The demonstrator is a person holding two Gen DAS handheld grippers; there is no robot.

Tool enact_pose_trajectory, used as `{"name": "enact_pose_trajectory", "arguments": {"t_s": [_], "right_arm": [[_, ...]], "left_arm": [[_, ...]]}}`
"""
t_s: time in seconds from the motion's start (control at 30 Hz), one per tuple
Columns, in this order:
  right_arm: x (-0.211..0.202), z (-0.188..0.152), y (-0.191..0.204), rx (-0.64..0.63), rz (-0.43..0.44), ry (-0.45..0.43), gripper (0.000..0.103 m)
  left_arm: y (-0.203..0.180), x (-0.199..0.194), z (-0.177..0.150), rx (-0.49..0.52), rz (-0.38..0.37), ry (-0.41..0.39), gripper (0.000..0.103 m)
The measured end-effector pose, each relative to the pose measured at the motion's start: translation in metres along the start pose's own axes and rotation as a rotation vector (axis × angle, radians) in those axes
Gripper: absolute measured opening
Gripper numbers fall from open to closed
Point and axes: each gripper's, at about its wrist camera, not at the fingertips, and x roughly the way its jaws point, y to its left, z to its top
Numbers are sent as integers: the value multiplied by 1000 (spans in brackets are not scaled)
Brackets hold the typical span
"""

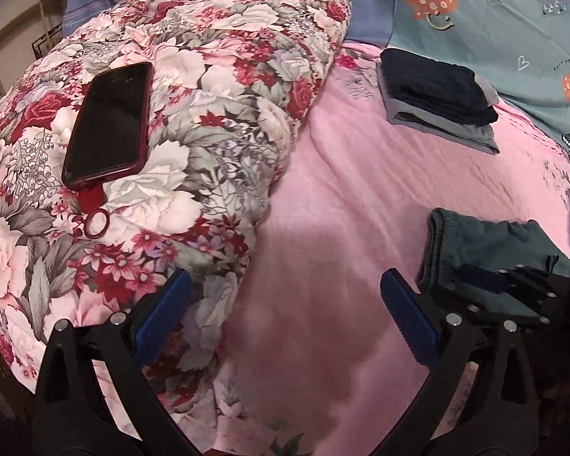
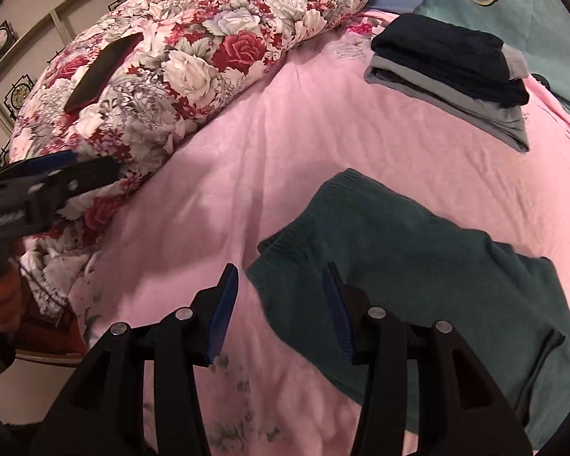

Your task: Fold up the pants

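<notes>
Folded dark green pants lie on the pink bedsheet; they also show in the left wrist view at right. My right gripper is open and empty, its jaws standing over the near left edge of the pants. It shows in the left wrist view too, over the pants. My left gripper is open and empty, off to the left of the pants above the sheet and the quilt's edge. It shows in the right wrist view at far left.
A rolled floral quilt fills the left side, with a dark phone in a red case on top. A stack of folded dark and grey clothes sits at the back right. A teal printed pillow lies behind it.
</notes>
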Motion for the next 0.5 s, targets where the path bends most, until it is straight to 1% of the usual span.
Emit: {"name": "enact_pose_trajectory", "arguments": {"t_s": [0.07,0.1,0.17,0.2,0.27,0.3,0.33,0.37,0.4,0.5], "right_arm": [[11,3,-6,73,20,15,47],[18,6,-10,128,32,26,47],[28,8,-15,212,22,38,48],[33,8,-14,232,3,33,49],[35,7,-7,205,-41,21,47],[32,4,-6,201,-69,7,36],[31,3,-10,214,-55,4,31],[29,2,-18,245,-18,5,21],[26,3,-27,273,11,7,16],[11,5,-42,304,57,-13,14]], "left_arm": [[-4,0,0,-6,-13,3,101],[-5,0,-1,-8,-18,7,101],[-7,2,-1,-3,-26,16,101],[-8,2,-1,3,-27,18,101],[-10,1,0,9,-25,13,101],[-10,0,1,9,-23,9,101],[-10,0,2,6,-20,3,101],[-10,0,3,5,-21,2,101],[-12,1,5,4,-22,2,101],[-20,1,12,7,-20,-8,101]]}}
